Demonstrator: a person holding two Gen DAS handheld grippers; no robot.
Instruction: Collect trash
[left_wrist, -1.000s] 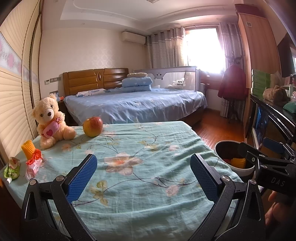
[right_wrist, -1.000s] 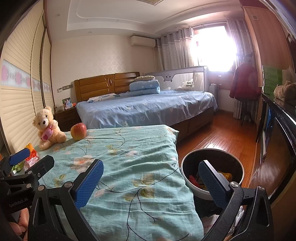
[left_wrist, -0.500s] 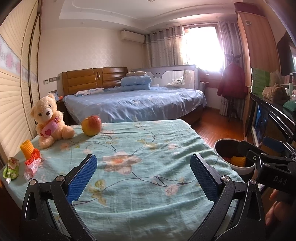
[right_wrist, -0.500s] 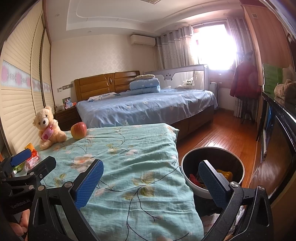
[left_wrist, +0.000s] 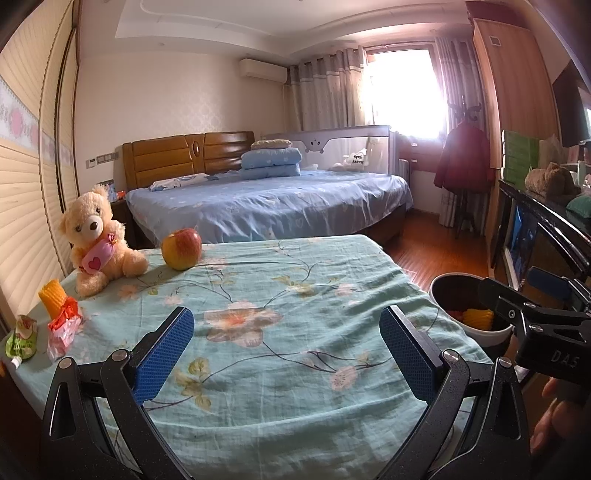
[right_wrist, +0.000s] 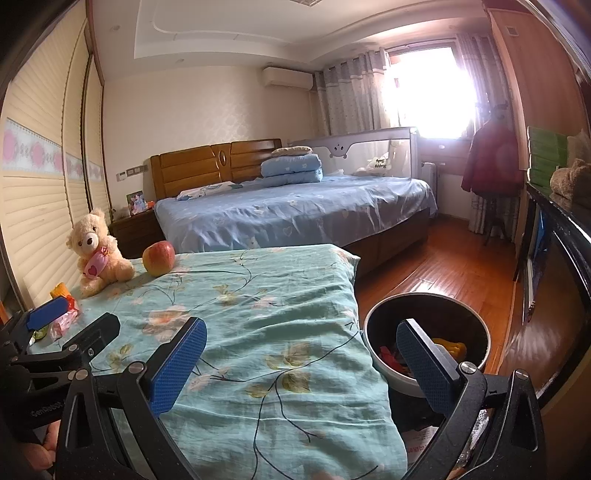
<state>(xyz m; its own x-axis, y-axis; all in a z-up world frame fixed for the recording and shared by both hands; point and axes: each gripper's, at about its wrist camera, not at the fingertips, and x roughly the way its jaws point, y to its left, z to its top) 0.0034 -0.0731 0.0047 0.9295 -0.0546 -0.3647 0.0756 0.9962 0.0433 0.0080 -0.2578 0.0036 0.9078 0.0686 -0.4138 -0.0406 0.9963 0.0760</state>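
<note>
Trash lies at the table's far left edge: a yellow foam net (left_wrist: 51, 297), a red-and-pink wrapper (left_wrist: 63, 328) and a green pouch (left_wrist: 22, 338); the wrapper (right_wrist: 62, 321) also shows in the right wrist view. A dark-lined bin (right_wrist: 426, 343) stands on the floor right of the table, with red and yellow scraps inside; its rim (left_wrist: 456, 284) shows in the left wrist view too. My left gripper (left_wrist: 286, 354) hovers open over the teal floral cloth (left_wrist: 258, 295), empty. My right gripper (right_wrist: 301, 363) is open and empty, straddling the table's right edge and the bin.
A teddy bear (left_wrist: 96, 240) and an apple (left_wrist: 181, 248) sit at the table's far side. Behind is a blue bed (left_wrist: 266, 205). A dark cabinet (left_wrist: 546, 229) lines the right wall, with wooden floor (right_wrist: 436, 258) between it and the bed.
Both grippers have drifted slightly; the view shifted a little. Both stay open and empty, and nothing on the table has moved.
</note>
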